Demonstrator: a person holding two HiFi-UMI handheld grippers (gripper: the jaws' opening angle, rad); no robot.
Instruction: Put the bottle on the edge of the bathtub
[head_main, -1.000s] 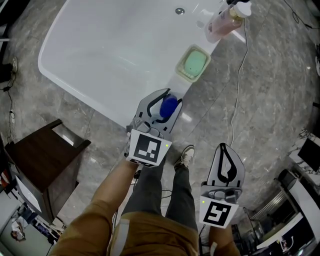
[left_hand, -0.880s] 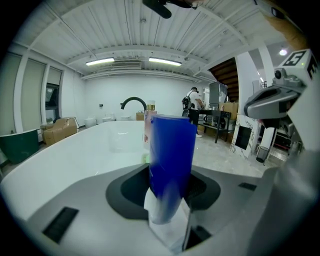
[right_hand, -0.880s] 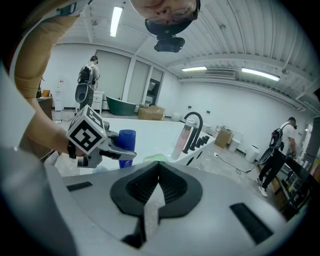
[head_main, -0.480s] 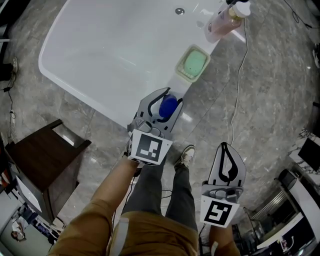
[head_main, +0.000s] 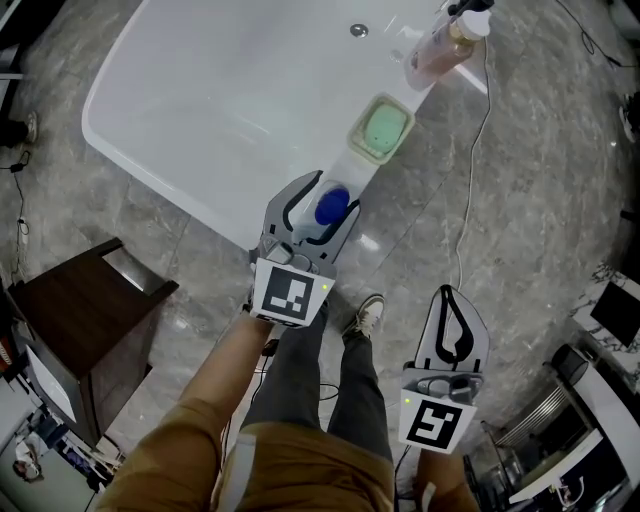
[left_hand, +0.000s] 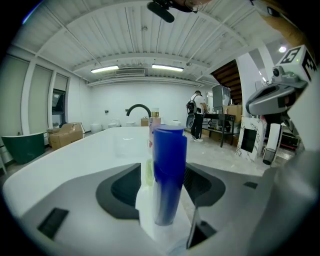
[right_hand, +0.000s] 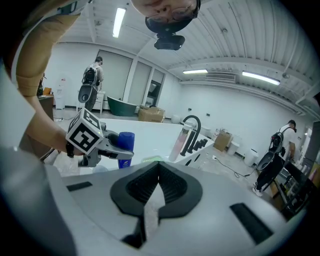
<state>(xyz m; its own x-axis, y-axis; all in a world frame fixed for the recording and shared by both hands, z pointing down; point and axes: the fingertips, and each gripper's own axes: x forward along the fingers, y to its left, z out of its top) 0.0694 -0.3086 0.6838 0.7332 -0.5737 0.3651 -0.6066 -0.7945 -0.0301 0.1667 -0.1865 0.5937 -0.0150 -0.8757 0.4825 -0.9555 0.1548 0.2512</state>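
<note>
- Soap dish, pale green, rectangular: just ahead of the left gripper.
- Pump bottle, pinkish, dark pump head: farther ahead, beyond the dish.
- Black faucet, arched: far ahead.
- Dark wooden cabinet: to that gripper's left, on the grey marble floor.
- Thin cable: on the floor to its right.

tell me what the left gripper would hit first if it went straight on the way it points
The blue bottle: it stands upright on the bathtub edge between the jaws of the left gripper, which have just been opening and appear clear of it. Contact would likely come at once.
</note>
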